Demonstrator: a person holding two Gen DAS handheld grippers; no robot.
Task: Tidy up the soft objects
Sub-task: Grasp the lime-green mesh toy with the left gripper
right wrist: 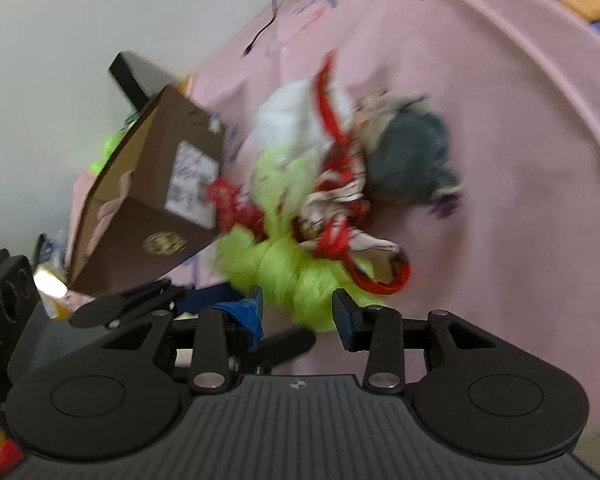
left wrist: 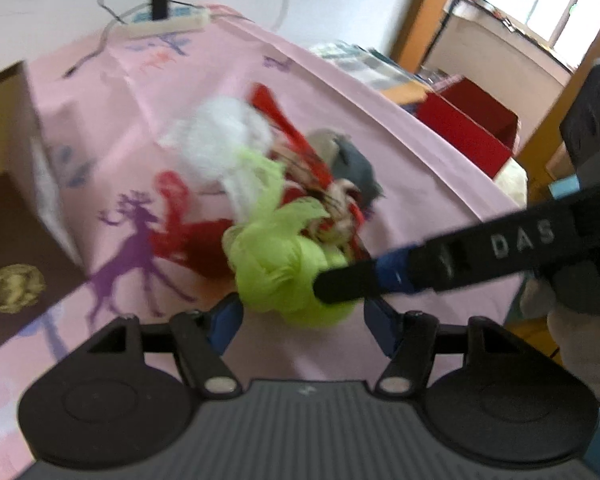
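Observation:
A heap of soft things lies on the pink tablecloth (left wrist: 400, 168): a lime-green mesh pouf (left wrist: 284, 276), white mesh (left wrist: 220, 136), red mesh (left wrist: 180, 236), red ribbon, a patterned cloth and a grey piece (left wrist: 356, 168). My left gripper (left wrist: 304, 316) straddles the green pouf with its jaws wide; the right pad stands clear of it. My right gripper (right wrist: 299, 306) comes in from the right, and the green pouf (right wrist: 300, 280) fills the narrow gap between its pads. In the left wrist view one of its fingers (left wrist: 340, 286) lies across the pouf. Both views are blurred.
A brown cardboard box (right wrist: 148, 208) with a gold emblem stands open just left of the heap, something lime green behind it. A power strip (left wrist: 160, 26) with cables lies at the table's far end. A red box (left wrist: 468, 132) sits beyond the right edge.

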